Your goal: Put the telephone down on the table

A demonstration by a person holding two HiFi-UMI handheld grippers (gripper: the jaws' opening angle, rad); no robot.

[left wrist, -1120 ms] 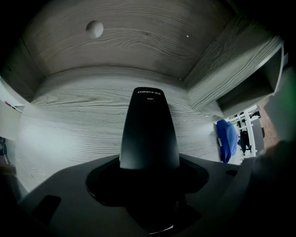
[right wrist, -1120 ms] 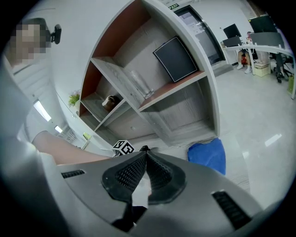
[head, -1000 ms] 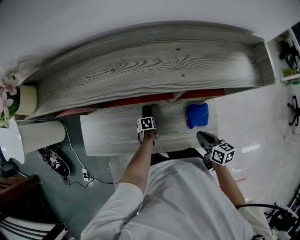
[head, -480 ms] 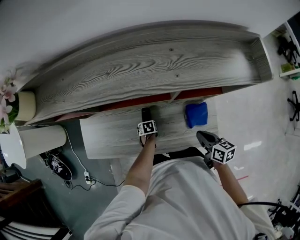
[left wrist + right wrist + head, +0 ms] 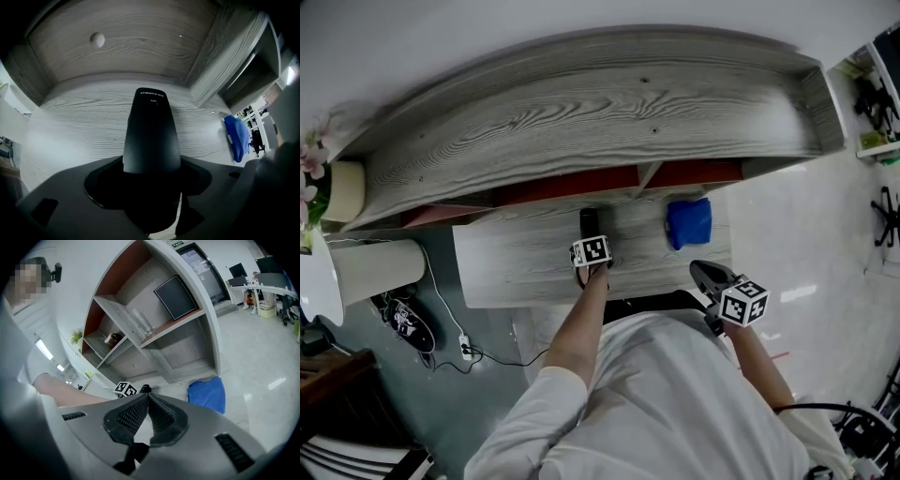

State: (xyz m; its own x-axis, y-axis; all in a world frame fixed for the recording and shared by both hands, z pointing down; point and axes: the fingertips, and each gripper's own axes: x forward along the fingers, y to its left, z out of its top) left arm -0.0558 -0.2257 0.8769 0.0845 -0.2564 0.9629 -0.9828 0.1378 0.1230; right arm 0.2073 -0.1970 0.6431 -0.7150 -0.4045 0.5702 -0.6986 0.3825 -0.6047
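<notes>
The telephone [image 5: 151,136] is a black cordless handset. It sticks out between the jaws of my left gripper [image 5: 151,174], which is shut on its lower end. In the head view the telephone [image 5: 590,222] points away from me over the middle of the grey wooden table [image 5: 516,267], with my left gripper [image 5: 591,236] steeply tilted down behind it. I cannot tell whether its far end touches the tabletop. My right gripper [image 5: 703,273] hovers off the table's near right corner. Its jaws [image 5: 147,400] are shut with nothing between them.
A folded blue cloth [image 5: 689,222] lies on the table's right part, also seen in the left gripper view [image 5: 236,137]. A large grey shelf unit [image 5: 581,112] rises behind the table. At the left stand a flower pot [image 5: 339,192], shoes [image 5: 408,323] and a cable on the floor.
The head view has shifted slightly. Both grippers stay almost where they were, the left one still holding the telephone over the table.
</notes>
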